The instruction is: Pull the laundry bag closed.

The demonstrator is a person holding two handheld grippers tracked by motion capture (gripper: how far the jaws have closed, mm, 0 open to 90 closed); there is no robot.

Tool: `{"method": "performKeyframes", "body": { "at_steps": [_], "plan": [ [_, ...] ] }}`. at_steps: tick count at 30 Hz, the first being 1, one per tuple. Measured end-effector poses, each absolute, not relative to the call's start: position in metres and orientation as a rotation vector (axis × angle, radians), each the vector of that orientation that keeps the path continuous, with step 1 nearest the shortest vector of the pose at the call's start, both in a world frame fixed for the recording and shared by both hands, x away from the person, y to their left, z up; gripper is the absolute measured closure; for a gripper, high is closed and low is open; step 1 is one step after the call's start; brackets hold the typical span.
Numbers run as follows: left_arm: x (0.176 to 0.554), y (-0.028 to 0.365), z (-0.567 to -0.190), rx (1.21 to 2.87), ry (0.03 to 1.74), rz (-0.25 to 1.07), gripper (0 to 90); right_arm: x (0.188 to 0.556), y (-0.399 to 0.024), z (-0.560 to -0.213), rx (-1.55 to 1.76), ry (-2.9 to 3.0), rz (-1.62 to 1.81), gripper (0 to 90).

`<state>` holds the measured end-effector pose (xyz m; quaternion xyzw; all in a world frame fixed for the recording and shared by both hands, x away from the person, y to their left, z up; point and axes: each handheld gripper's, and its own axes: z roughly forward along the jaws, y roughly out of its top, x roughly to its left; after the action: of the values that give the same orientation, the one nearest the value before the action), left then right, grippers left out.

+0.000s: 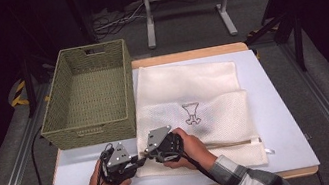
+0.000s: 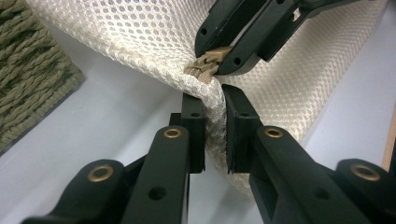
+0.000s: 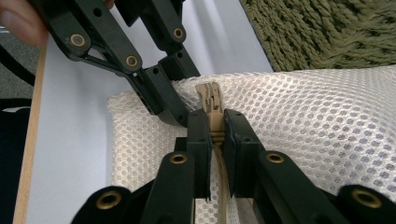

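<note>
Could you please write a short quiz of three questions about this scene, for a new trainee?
1. True or false: the right gripper is shut on the zipper pull of the mesh bag.
2. What does the left gripper pinch?
A. the rim of the basket
B. the corner of the mesh bag
C. a cable
3. Fill in: the woven basket stands to the ____ of the mesh bag in the high view.

Key
1. True: its jaws clamp the tan pull.
2. B: the mesh fabric is pressed between its jaws, just beside the zipper end.
3. left
</note>
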<state>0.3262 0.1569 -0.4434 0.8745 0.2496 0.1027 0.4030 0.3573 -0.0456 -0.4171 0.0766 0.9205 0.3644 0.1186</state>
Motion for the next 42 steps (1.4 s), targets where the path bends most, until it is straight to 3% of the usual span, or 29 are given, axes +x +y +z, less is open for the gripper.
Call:
{"method": "performKeyframes", "body": {
  "at_steps": [2,3,7,12,15,21,25,36,42],
  "plan": [
    [0.327,0.162,-0.443,2.204,0.652,0.249,74.8,0.356,-0.046,-0.417,0.221,2.69,1.056,82.7],
    [0.327,0.162,-0.443,2.204,0.652,0.249,67.7,0.354,-0.046,-0.417,0.225,2.678,1.055,82.7],
    [0.33,0.171,-0.441,2.167,0.687,0.184,64.7,0.351,-0.045,-0.418,0.208,2.652,1.045,82.5],
    [0.333,0.175,-0.439,2.11,0.707,0.102,68.8,0.347,-0.044,-0.418,0.187,2.608,1.026,82.5],
    [0.334,0.175,-0.438,2.114,0.715,0.118,70.6,0.345,-0.043,-0.419,0.179,2.599,1.017,82.4],
    [0.336,0.17,-0.439,2.167,0.712,0.142,83.1,0.342,-0.042,-0.421,0.158,2.601,1.011,80.1],
    [0.334,0.169,-0.437,2.187,0.698,0.185,83.9,0.343,-0.043,-0.422,0.154,2.638,1.035,75.9],
    [0.328,0.162,-0.434,2.222,0.651,0.28,84.3,0.354,-0.048,-0.422,0.256,2.676,1.132,75.5],
    [0.327,0.163,-0.434,2.222,0.643,0.279,84.2,0.355,-0.046,-0.422,0.264,2.682,1.122,81.4]
  ]
}}
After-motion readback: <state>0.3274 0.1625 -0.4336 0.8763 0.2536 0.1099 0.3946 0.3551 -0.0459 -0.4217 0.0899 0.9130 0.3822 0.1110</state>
